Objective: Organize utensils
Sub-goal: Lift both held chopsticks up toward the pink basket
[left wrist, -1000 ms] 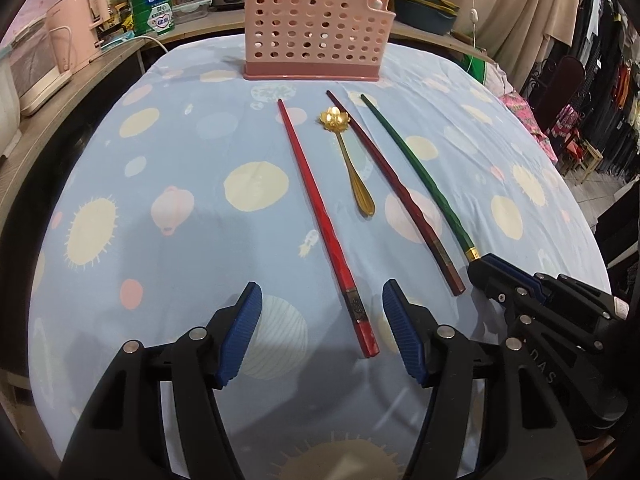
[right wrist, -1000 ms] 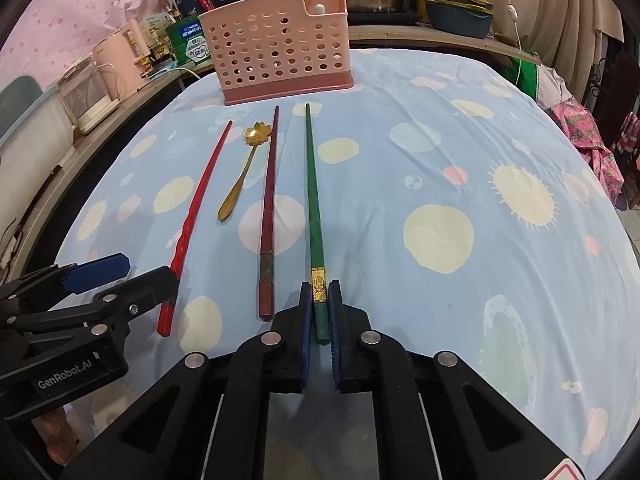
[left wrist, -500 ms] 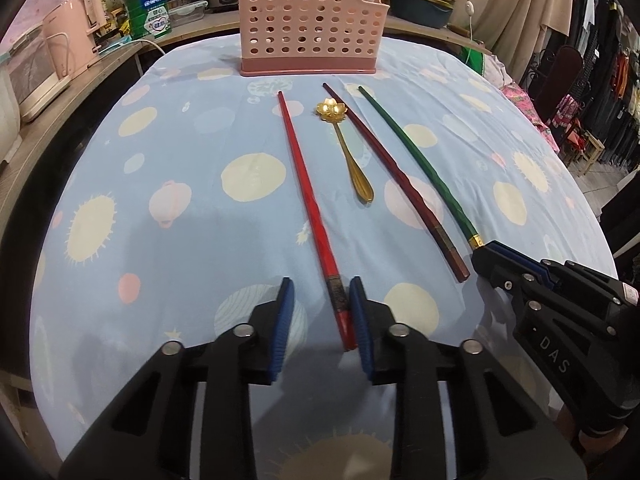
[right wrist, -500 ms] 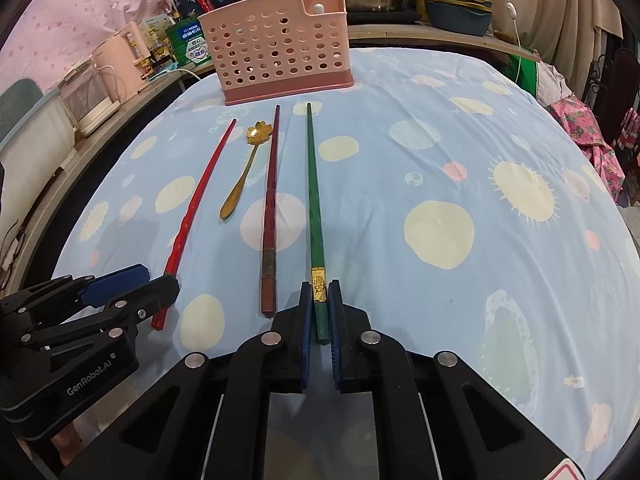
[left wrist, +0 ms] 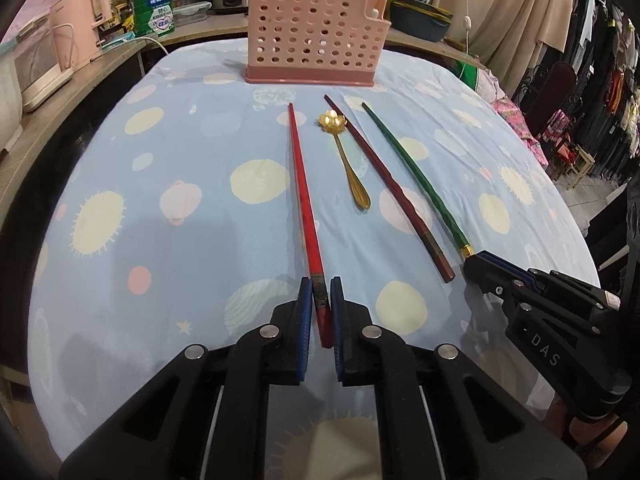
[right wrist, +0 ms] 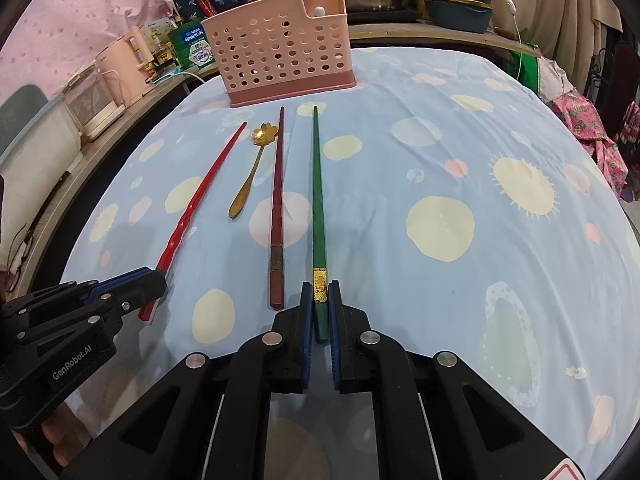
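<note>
Four utensils lie side by side on the blue spotted tablecloth [left wrist: 180, 152]: a red chopstick [left wrist: 304, 184], a gold flower spoon [left wrist: 348, 160], a dark red chopstick [left wrist: 384, 176] and a green chopstick [right wrist: 318, 184]. My left gripper [left wrist: 320, 284] is closing, and its blue pads press on the near end of the red chopstick, which still rests on the cloth. My right gripper [right wrist: 320, 286] is shut on the gold-banded near end of the green chopstick. A pink perforated utensil basket [left wrist: 312, 36] stands upright at the far edge, beyond the utensil tips.
A wooden counter runs behind and left of the table, with a pink kettle [left wrist: 80, 32], boxes, pots and bowls on it. Clothes hang on a rack [left wrist: 600, 80] at the right. Wide stretches of cloth lie left and right of the utensils.
My left gripper's jaws went from wide open to closed around the red chopstick's near end, sliding slightly forward. The right gripper stayed shut on the green chopstick without moving.
</note>
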`<state>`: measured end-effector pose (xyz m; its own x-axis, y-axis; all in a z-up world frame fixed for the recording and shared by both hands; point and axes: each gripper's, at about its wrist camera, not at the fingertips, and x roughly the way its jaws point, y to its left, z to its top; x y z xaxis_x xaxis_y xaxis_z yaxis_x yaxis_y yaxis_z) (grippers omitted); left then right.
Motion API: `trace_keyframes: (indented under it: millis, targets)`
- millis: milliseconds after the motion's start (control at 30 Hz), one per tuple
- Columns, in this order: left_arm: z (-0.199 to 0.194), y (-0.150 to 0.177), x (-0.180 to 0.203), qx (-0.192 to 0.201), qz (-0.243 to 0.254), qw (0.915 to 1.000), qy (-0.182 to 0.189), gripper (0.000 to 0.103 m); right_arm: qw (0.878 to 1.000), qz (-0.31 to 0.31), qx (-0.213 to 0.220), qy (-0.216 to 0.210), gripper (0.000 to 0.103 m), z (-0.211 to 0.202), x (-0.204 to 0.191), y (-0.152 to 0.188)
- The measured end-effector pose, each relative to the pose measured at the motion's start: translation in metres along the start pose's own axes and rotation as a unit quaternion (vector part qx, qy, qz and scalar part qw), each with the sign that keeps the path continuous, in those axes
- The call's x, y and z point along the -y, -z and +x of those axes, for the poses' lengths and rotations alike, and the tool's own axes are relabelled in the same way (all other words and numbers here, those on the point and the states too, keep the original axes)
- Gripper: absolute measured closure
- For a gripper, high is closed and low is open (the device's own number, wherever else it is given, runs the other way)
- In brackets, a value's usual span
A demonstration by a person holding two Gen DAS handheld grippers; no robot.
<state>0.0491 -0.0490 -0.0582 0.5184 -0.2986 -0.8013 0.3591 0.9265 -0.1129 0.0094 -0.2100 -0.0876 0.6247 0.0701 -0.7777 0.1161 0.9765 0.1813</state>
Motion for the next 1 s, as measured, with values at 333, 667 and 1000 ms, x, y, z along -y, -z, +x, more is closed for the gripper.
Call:
trace_keyframes:
  millis: [333,667,1000]
  targets:
    - [-0.035,-0.018,-0.010,0.043,-0.020,0.9989,-0.001,0.095,0.999,0.007,0.032,-0.014,0.096,-0.026,0.001,-0.011]
    - [-0.076,-0.052,-0.028,0.103,-0.048,0.9935,0.003,0.096,0.996,0.041,0.067,-0.035,0.096,-0.054,0.012,-0.040]
    - [-0.110,-0.098,-0.044,0.170,-0.065,0.9832,0.000,0.096,0.988,0.068,0.128,-0.060,0.096,-0.093,0.021,-0.086]
